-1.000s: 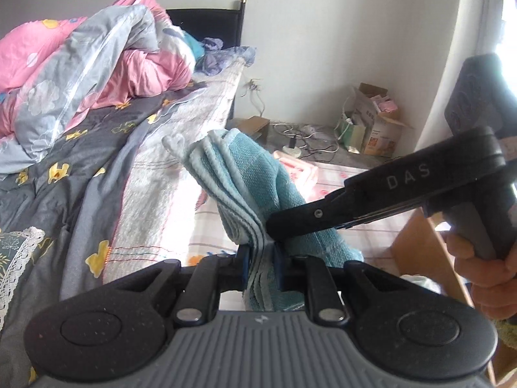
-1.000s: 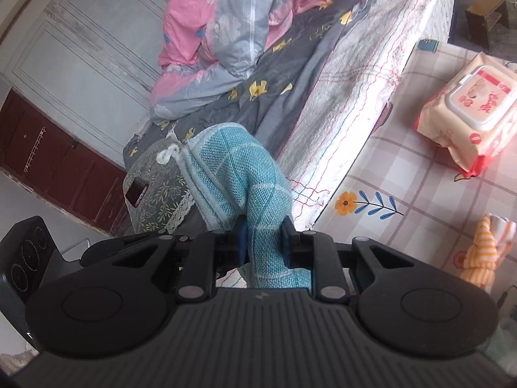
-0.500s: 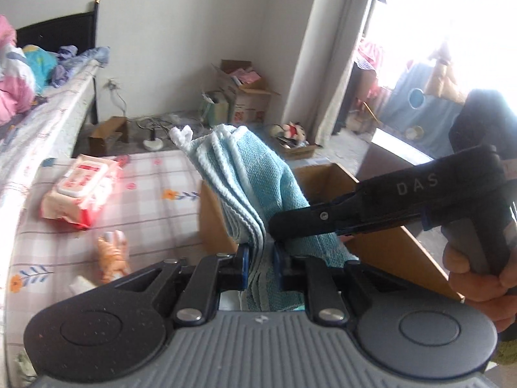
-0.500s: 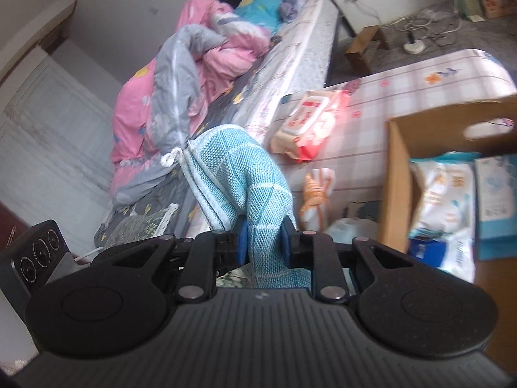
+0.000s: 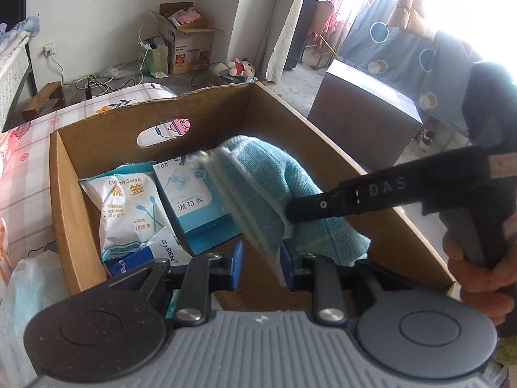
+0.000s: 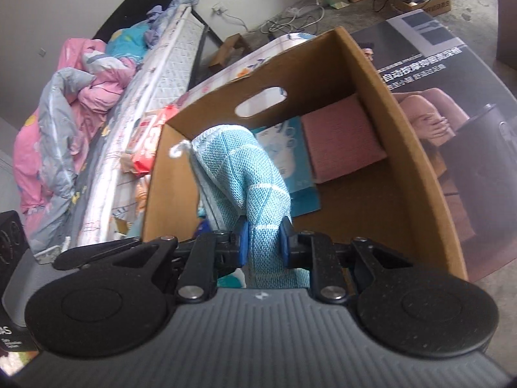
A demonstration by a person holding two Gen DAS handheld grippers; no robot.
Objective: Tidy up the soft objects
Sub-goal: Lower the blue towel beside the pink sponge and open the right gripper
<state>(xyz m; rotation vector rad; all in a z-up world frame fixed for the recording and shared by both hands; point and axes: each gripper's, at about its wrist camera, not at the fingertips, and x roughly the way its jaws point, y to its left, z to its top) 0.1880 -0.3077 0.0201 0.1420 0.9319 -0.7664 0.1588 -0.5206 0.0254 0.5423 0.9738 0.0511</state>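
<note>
A folded light-blue towel (image 5: 268,187) hangs over the open cardboard box (image 5: 64,194). My right gripper (image 6: 263,247) is shut on the towel (image 6: 239,165) and holds it above the box (image 6: 416,148). In the left wrist view the right gripper's fingers (image 5: 323,205) pinch the towel from the right. My left gripper (image 5: 260,262) has its jaws apart, with the towel's folded edge loose between them. A pink folded cloth (image 6: 342,135) lies in the box's far corner.
The box holds a cotton swab bag (image 5: 129,207), a blue and white packet (image 5: 194,200) and other packs. A wet wipes pack (image 6: 145,142) lies on the checked table beside the box. The bed with pink and grey bedding (image 6: 64,103) is at left.
Both grippers carried the towel from the bed side over to the box and lowered it. The left gripper's jaws, shut on the towel before, have opened.
</note>
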